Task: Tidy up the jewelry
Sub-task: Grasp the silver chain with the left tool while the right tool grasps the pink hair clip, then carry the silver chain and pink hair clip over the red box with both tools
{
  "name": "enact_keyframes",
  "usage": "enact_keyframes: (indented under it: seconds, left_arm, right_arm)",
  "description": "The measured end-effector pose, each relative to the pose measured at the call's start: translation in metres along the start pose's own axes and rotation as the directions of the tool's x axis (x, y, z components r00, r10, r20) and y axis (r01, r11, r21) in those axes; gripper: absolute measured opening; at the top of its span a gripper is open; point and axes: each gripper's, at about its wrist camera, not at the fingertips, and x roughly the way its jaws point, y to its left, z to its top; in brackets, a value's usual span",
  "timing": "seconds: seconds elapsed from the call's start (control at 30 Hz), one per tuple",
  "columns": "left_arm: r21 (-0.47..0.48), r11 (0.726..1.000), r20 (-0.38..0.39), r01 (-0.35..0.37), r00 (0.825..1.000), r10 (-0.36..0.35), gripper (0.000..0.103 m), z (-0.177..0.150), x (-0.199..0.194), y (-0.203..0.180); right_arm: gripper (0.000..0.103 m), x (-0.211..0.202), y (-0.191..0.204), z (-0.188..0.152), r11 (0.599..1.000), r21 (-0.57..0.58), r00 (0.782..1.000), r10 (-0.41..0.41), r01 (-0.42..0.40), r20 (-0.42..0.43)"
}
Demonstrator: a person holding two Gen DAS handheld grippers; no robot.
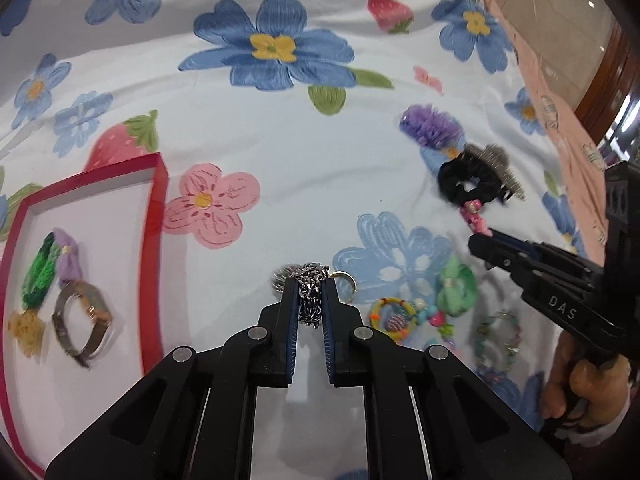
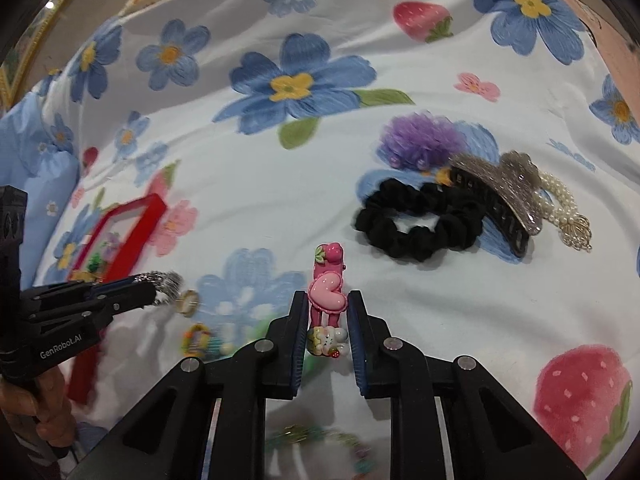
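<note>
The left gripper (image 1: 310,300) is clamped on one silver chain (image 1: 309,294), just right of the one red tray (image 1: 154,240), which holds three pieces. The right gripper (image 2: 328,312) pinches one pink clip (image 2: 326,290); one black scrunchie (image 2: 416,224) lies beyond. Lettering reads "GenRobot.AI" and "DAS".

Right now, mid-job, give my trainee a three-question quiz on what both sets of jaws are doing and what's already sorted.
1. True or false: the left gripper is shut on the silver metal chain.
2. What sits between the right gripper's jaws?
A. black fabric scrunchie
B. pink heart hair clip
C. pearl string
3. Fill in: the metal watch lies inside the red-rimmed ____.

Key: 1 true; 2 B; 3 tray.
</note>
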Motion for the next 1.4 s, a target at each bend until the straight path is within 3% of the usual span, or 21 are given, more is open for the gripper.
enact_keyframes:
  seconds: [0.23,0.57,1.4]
  left_arm:
    - [-0.043,0.999,0.061,0.012,0.998,-0.009,0.009,-0.011,-0.040,0.012]
    - [-0.131,0.991,0.127,-0.014,0.991,0.030,0.009,-0.034,-0.088,0.047]
    - [-0.317,0.943,0.177,-0.104,0.970,0.167,0.009,-0.080,-0.147,0.137]
  right_arm:
    - [0.019,-0.015,0.028,0.001,0.997,-0.021,0.997,0.078,-0.078,0.017]
    - [0.019,-0.023,0.078,-0.006,0.981,-0.084,0.985,0.173,-0.173,0.000]
    - [0.019,-0.013,0.193,-0.015,0.916,-0.213,0.940,0.330,-0.341,-0.085]
